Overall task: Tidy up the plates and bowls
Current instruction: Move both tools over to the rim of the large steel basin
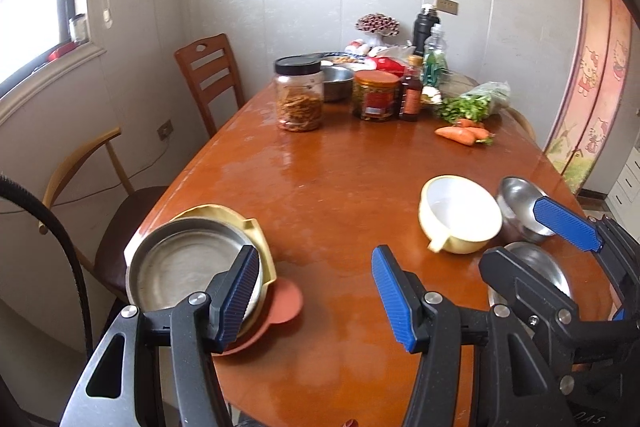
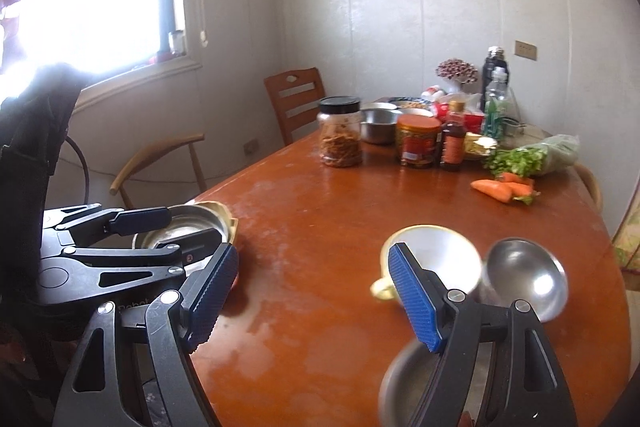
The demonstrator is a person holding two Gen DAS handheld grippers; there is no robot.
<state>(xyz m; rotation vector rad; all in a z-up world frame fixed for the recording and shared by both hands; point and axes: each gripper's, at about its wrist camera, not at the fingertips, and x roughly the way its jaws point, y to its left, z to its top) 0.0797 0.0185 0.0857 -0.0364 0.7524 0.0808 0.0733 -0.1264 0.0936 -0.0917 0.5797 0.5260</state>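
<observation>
Right gripper (image 2: 316, 301), fingers wide, empty: yellow handled bowl (image 2: 430, 263) lies just ahead, nearer than left gripper (image 1: 316, 301), likewise wide.

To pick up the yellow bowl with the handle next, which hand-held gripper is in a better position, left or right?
Probably the right hand-held gripper. It is open, and the yellow bowl lies just ahead by its right finger. The left hand-held gripper, also open, sits by the plate stack.

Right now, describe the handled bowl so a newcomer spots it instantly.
On the wooden table, look at the near right corner, where three bowls cluster. The handled bowl is the pale yellow one with a white interior; both neighbours are bare steel.
</observation>
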